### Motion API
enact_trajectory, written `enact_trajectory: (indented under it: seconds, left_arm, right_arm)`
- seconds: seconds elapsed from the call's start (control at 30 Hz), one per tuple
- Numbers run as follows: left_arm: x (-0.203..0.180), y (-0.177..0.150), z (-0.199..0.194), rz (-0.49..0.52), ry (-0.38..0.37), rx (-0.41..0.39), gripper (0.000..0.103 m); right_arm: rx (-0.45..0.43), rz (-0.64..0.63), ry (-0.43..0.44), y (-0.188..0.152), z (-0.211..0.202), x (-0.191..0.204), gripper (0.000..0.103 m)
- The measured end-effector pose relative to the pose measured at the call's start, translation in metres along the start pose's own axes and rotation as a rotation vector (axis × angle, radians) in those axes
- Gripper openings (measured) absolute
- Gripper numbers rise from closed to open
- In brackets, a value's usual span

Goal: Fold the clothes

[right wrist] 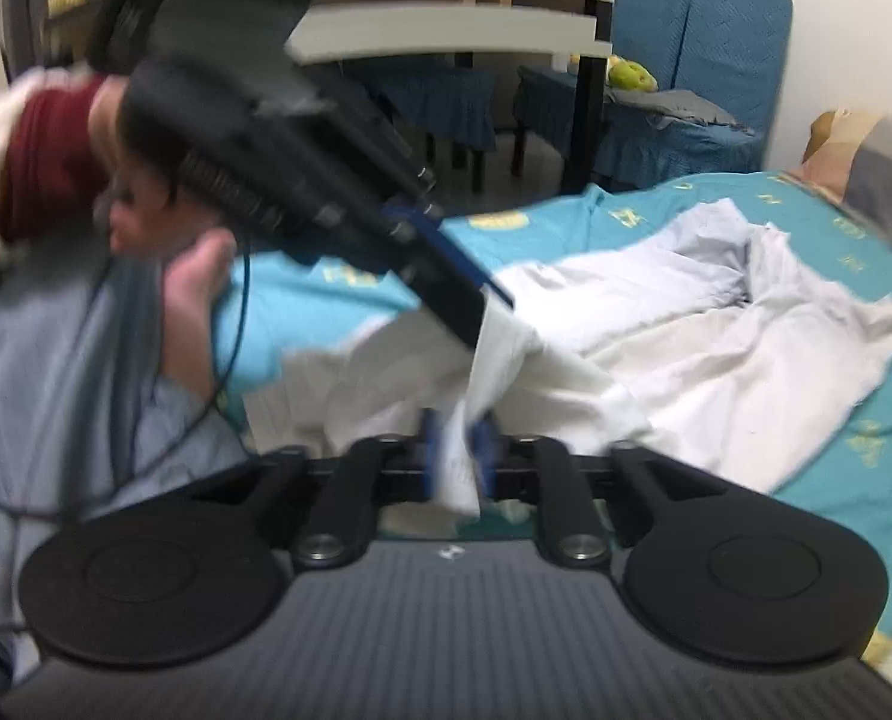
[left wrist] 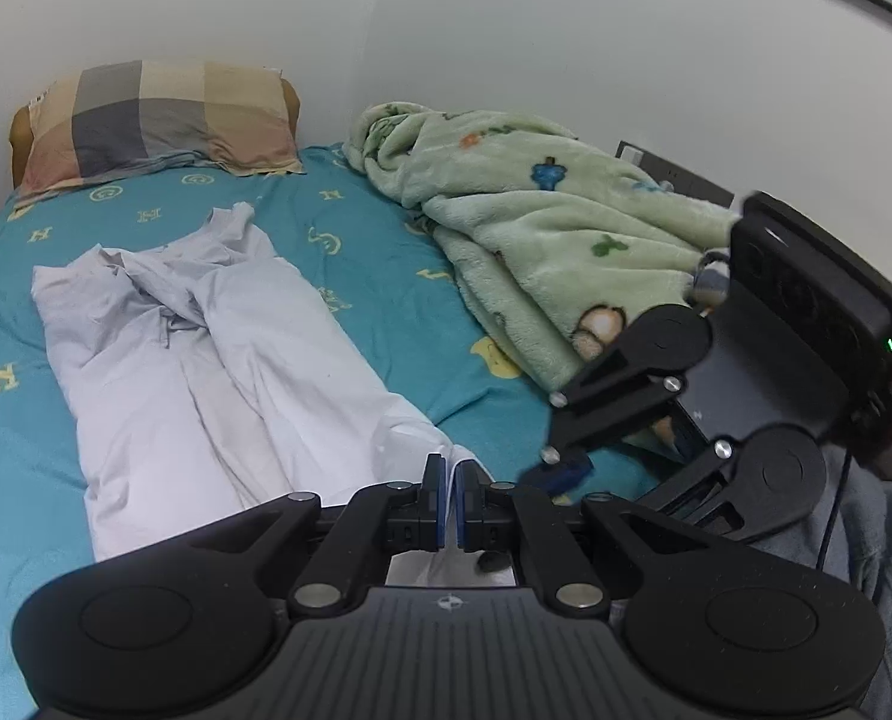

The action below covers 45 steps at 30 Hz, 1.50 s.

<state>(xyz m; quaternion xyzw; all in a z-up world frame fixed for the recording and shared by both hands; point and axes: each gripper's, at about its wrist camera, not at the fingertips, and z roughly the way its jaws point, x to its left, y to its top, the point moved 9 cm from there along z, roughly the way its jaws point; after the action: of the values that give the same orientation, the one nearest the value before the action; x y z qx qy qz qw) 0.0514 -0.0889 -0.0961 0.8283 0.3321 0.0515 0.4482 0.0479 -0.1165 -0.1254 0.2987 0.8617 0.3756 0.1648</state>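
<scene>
1. Two grippers have hold of one pale garment [left wrist: 206, 348] at its near hem, the rest of it lying rumpled along a teal patterned bedsheet [left wrist: 386, 252], its far end bunched toward a checked pillow [left wrist: 158, 120].

2. The left gripper [left wrist: 451, 498] has its blue pads pressed nearly together, with a thin fold of the white hem caught between them, as its own camera shows.

3. The right gripper [right wrist: 457, 456] is likewise clamped on a pinch of the same cloth; the fabric bulges out above and below its pads. That view is blurred, so exactly how much cloth is taken cannot be told.

4. The left tool also shows in the right wrist view, held in a person's hand [right wrist: 194, 300], with the hem draped from its tip.

5. A green fleece blanket [left wrist: 535, 228] lies heaped against the wall, beside the garment but apart from it.

6. Judged by its creases and sag, the garment is light, thin and limp: it will not hold a shape, and it will trail and fold on itself when lifted.

7. The best holds are probably the hem corners, well apart, so that the edge stays taut; a shallow pinch on such smooth cloth could slip out.
</scene>
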Motion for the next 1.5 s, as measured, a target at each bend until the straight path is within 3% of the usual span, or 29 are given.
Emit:
enact_trajectory:
  seconds: [0.1, 0.2, 0.27, 0.37, 0.43, 0.53, 0.67, 0.73, 0.9, 1.0, 1.03, 1.1, 1.17, 1.33, 1.37, 1.43, 1.5]
  left_arm:
    - [-0.008, 0.000, 0.006, 0.013, -0.033, 0.008, 0.005]
    - [-0.020, -0.001, 0.011, 0.028, -0.060, 0.011, 0.008]
    - [-0.022, -0.001, 0.011, 0.008, -0.070, 0.008, 0.023]
    - [-0.018, 0.000, 0.006, -0.050, -0.078, 0.000, 0.038]
    - [-0.009, 0.001, 0.000, -0.111, -0.059, -0.012, 0.044]
    - [0.011, -0.003, -0.005, -0.223, -0.010, 0.002, 0.047]
    - [0.051, -0.023, -0.007, -0.398, 0.146, 0.081, 0.056]
    - [0.069, -0.037, -0.009, -0.484, 0.185, 0.123, 0.059]
    - [0.108, -0.066, -0.023, -0.670, 0.305, 0.175, 0.067]
    - [0.125, -0.081, -0.027, -0.743, 0.372, 0.204, 0.069]
    - [0.126, -0.085, -0.027, -0.746, 0.382, 0.220, 0.070]
    - [0.125, -0.093, -0.027, -0.748, 0.400, 0.253, 0.072]
    - [0.122, -0.099, -0.024, -0.736, 0.411, 0.289, 0.079]
    - [0.111, -0.121, -0.008, -0.710, 0.410, 0.419, 0.081]
    - [0.110, -0.126, -0.001, -0.688, 0.398, 0.464, 0.084]
    - [0.106, -0.127, 0.004, -0.659, 0.385, 0.483, 0.092]
    - [0.099, -0.128, 0.007, -0.625, 0.380, 0.520, 0.093]
  right_arm:
    - [0.086, 0.022, -0.024, -0.004, -0.010, 0.008, 0.005]
    - [0.173, 0.145, -0.063, -0.006, -0.020, 0.003, 0.004]
    - [0.218, 0.357, -0.104, -0.009, -0.027, -0.011, 0.004]
    - [0.254, 0.734, -0.100, -0.026, -0.041, -0.025, 0.004]
    - [0.262, 0.937, -0.130, -0.042, -0.052, -0.029, 0.004]
    - [0.295, 1.094, -0.184, -0.064, -0.065, -0.026, 0.004]
    - [0.329, 1.110, -0.244, -0.076, -0.079, -0.022, 0.006]
    - [0.328, 1.089, -0.259, -0.077, -0.089, -0.018, 0.006]
    - [0.210, 1.080, -0.216, -0.065, -0.108, -0.028, 0.008]
    - [0.173, 1.107, -0.245, -0.062, -0.094, -0.047, 0.012]
    - [0.175, 1.125, -0.258, -0.064, -0.085, -0.055, 0.015]
    - [0.205, 1.166, -0.248, -0.071, -0.061, -0.066, 0.035]
    - [0.253, 1.197, -0.230, -0.079, -0.036, -0.073, 0.044]
    - [0.379, 1.169, -0.259, -0.103, -0.003, -0.079, 0.044]
    - [0.408, 1.167, -0.257, -0.109, 0.001, -0.078, 0.044]
    - [0.466, 1.207, -0.240, -0.122, 0.009, -0.074, 0.044]
    - [0.489, 1.233, -0.221, -0.126, 0.013, -0.070, 0.046]
